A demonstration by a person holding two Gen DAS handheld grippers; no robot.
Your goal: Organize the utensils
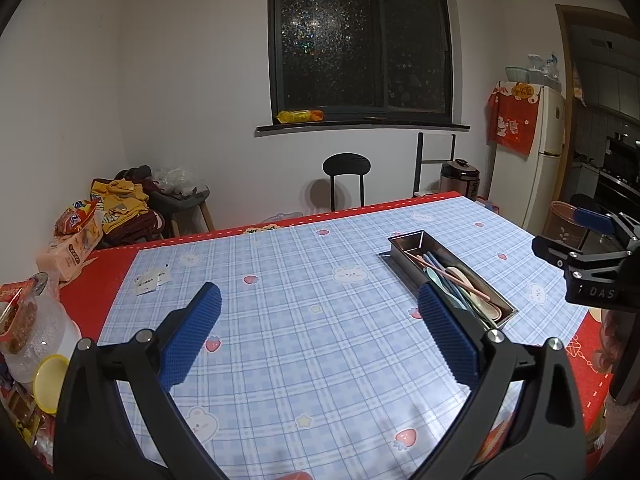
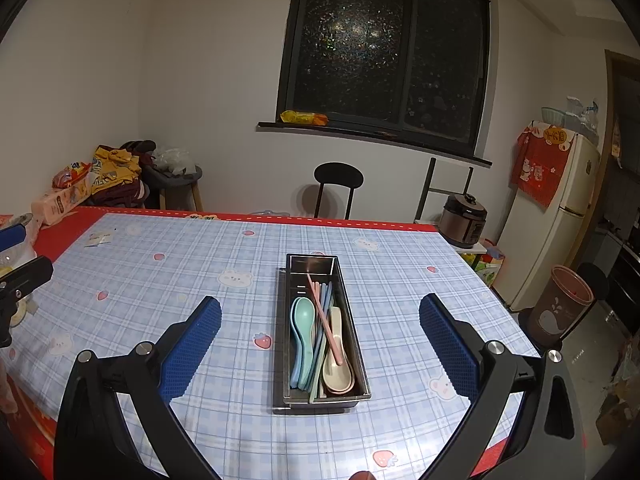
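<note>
A metal utensil tray (image 2: 349, 312) stands on the checked tablecloth (image 2: 200, 264). In it lie teal and blue spoons (image 2: 303, 322), cream and pink spoons (image 2: 338, 372) and pastel chopsticks (image 2: 325, 320); one pink chopstick lies slanted on top. My right gripper (image 2: 320, 316) is open and empty, above the table with the tray between its fingers in view. My left gripper (image 1: 319, 314) is open and empty over bare cloth, left of the tray (image 1: 404, 242). The right gripper (image 1: 592, 248) also shows at the left wrist view's right edge.
Snack bags and a yellow lid (image 1: 48, 380) crowd the table's left edge. A tissue pack (image 1: 68, 256) sits at the far left corner. A black chair (image 2: 338, 184) stands behind the table. A rice cooker (image 2: 464, 220), fridge (image 2: 552, 216) and bin (image 2: 560, 304) are to the right.
</note>
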